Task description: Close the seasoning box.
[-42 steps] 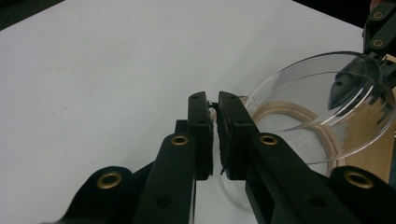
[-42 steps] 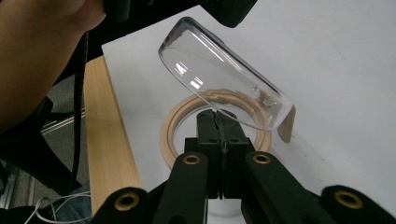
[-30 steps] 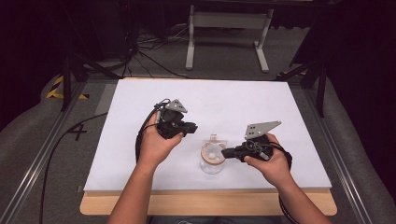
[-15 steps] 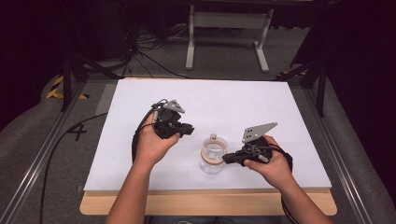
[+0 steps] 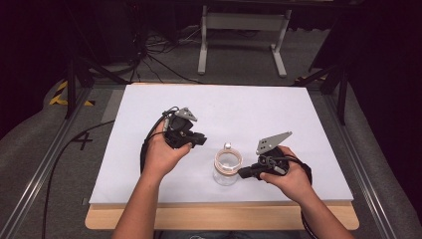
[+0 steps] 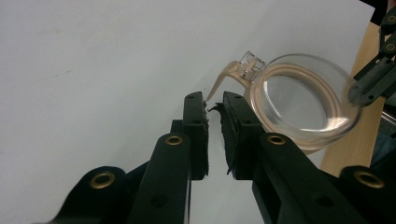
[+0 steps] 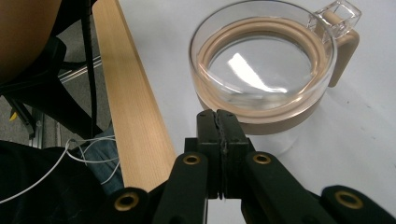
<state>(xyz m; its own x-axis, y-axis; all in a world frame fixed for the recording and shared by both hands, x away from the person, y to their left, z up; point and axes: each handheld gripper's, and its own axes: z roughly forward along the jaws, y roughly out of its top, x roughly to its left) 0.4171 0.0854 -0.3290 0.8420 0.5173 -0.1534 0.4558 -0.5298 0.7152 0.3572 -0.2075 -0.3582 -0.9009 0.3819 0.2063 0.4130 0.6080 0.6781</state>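
Your clear glass jar (image 5: 227, 168) stands upright on the white counter (image 5: 278, 114), near its front edge, tan-sealed lid closed, latch tab sticking out.

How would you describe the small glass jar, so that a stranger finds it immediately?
Look at the white board on the table, near its front edge. Between the two hands stands a clear glass jar, the one see-through thing there, with a beige sealing ring and clasp on its lid.
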